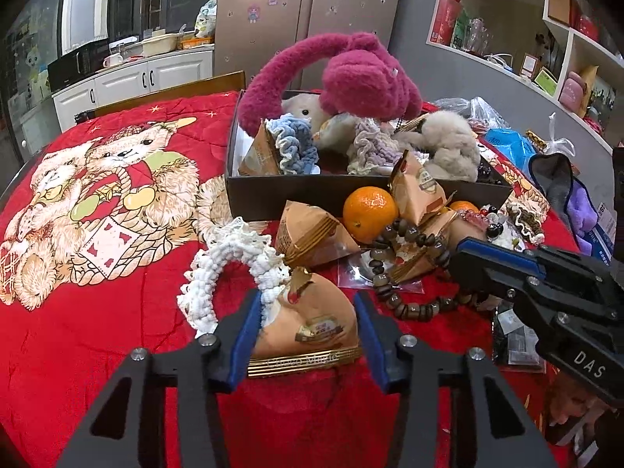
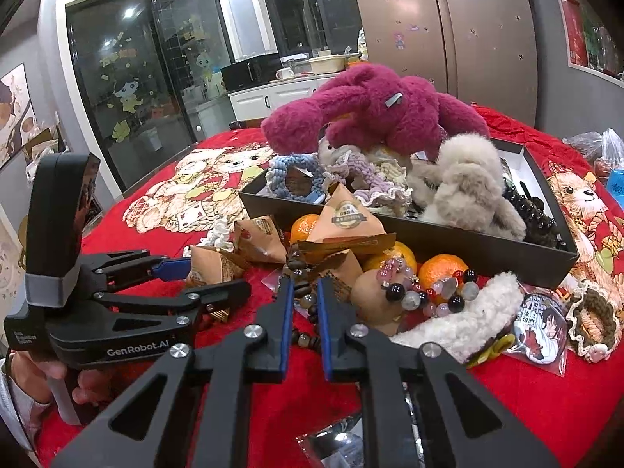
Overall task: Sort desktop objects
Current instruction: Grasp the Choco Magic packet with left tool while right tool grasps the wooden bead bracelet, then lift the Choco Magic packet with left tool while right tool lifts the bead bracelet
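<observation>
In front of the black box [image 1: 351,191], my left gripper [image 1: 308,335] clamps a snack packet [image 1: 312,323]; my right gripper [image 2: 304,304] pinches the brown bead bracelet [image 2: 306,300].

Grey walls, steel fridge [image 1: 312,15], white shelving [image 1: 518,35] (cluttered), dark glass doors [image 2: 144,89].

You see the room lit from above by indoor lamps, bright enough on the red tablecloth [image 1: 117,331]. The dark glass doors [image 2: 148,78] show small white spots of lamp glare. Both views bend hard at the edges, with black corners. Things close to you look a bit soft, maybe from blur. Shadows are faint.
</observation>
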